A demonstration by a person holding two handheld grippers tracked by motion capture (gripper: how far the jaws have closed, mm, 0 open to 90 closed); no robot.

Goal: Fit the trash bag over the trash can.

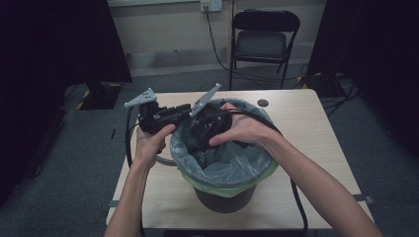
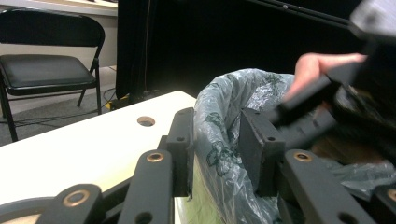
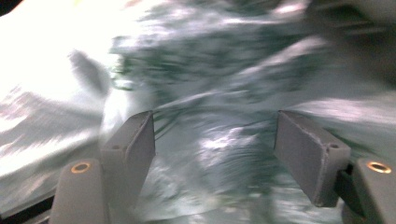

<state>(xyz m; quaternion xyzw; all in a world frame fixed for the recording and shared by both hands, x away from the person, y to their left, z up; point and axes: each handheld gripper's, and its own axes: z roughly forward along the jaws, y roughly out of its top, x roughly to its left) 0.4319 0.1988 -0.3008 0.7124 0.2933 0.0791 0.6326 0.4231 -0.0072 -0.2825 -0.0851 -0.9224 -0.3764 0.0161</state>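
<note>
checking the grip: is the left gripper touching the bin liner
Touching: in the left gripper view the left gripper straddles the bin liner rim, its left pad against the plastic.

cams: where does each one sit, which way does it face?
High view: above the person's side, looking forward and down on the table; forearms, left gripper and right gripper show.
Left gripper view: rides the left gripper, looks level along its jaws astride the bin liner rim.
Right gripper view: rides the right gripper, looks along its parted jaws at blurred liner.
All three share the liner.
</note>
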